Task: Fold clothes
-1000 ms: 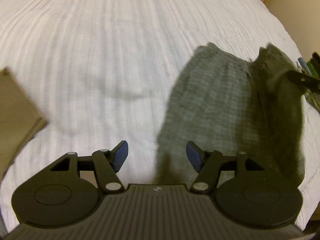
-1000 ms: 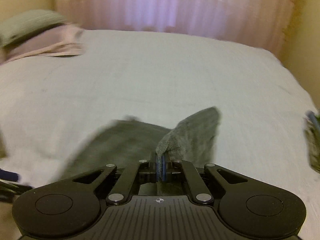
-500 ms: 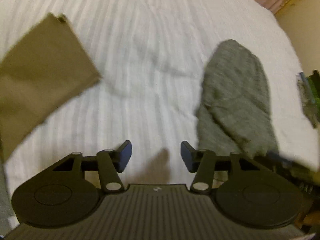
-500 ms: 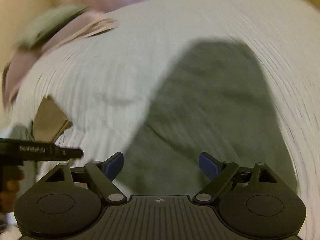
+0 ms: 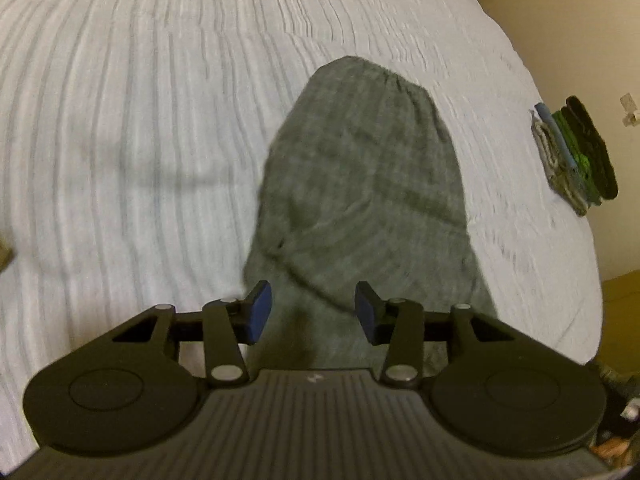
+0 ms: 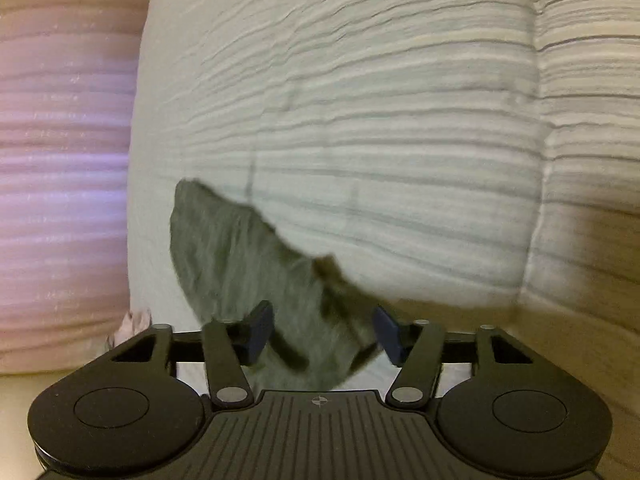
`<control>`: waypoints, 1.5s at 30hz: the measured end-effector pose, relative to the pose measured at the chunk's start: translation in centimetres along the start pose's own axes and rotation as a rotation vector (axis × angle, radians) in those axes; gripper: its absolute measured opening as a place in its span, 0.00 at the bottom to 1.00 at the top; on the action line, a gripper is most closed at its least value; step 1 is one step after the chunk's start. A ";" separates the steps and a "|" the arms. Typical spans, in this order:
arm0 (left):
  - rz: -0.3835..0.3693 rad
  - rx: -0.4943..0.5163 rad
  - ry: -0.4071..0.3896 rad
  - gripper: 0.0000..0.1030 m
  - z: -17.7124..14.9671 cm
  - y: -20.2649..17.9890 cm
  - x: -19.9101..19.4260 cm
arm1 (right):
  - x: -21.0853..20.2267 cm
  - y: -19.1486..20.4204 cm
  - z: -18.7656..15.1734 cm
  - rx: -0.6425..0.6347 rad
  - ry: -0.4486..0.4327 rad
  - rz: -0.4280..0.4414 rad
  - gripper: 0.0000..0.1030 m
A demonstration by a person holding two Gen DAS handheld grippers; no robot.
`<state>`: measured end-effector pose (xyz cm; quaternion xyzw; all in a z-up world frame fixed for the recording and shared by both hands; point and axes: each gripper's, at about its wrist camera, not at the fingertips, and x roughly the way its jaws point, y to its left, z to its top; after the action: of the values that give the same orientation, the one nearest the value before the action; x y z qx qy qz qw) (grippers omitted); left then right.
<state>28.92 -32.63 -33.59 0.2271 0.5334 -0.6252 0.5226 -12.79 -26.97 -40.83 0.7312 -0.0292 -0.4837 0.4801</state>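
Note:
A grey knit garment (image 5: pixel 364 184) lies folded flat on the white ribbed bedspread (image 5: pixel 140 100), its gathered edge at the far end. My left gripper (image 5: pixel 314 312) hovers open over its near end, blue pads either side of a fold line. In the right wrist view the same grey garment (image 6: pixel 236 256) shows blurred from another side, with a darker corner near the pads. My right gripper (image 6: pixel 322 334) is open just above that edge and holds nothing.
A small stack of folded clothes (image 5: pixel 572 152), green, black and blue, sits at the bed's right edge by the yellow wall. A pink curtain (image 6: pixel 60 160) fills the left of the right wrist view. A tan fabric corner (image 5: pixel 5 254) peeks in at far left.
The right gripper let go of the grey garment, opened, and swung round to a new angle. The left gripper moved right over the garment; the tan cloth slid almost out of view.

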 end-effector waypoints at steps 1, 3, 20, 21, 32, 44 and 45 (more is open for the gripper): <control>-0.005 0.007 -0.003 0.39 0.4 -0.2 0.3 | 0.1 -0.1 0.1 -0.004 -0.002 -0.008 0.52; -0.014 0.061 -0.003 0.38 1.2 -0.9 1.2 | 0.1 -0.4 0.2 -0.020 0.000 -0.025 0.52; -0.201 0.501 -0.092 0.00 0.1 -0.4 1.6 | -0.3 -0.6 0.3 -0.141 0.046 -0.055 0.52; -0.201 0.492 -0.083 0.00 -0.9 0.6 0.5 | -0.5 -0.7 0.1 -0.144 0.051 -0.055 0.52; -0.205 0.020 -0.045 0.24 -6.8 5.6 -4.3 | -0.8 -0.6 -1.4 -0.124 0.092 -0.026 0.52; -0.155 0.018 0.002 0.24 -5.8 4.2 -2.1 | -1.2 0.1 -0.9 -0.154 0.036 0.035 0.33; -0.160 -0.009 0.007 0.24 -5.8 4.5 -2.0 | -1.1 0.0 -0.9 -0.150 0.035 0.033 0.33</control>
<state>32.01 -26.03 -35.74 0.1835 0.5546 -0.6617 0.4700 -12.69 -25.76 -40.01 0.7011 0.0035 -0.4637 0.5417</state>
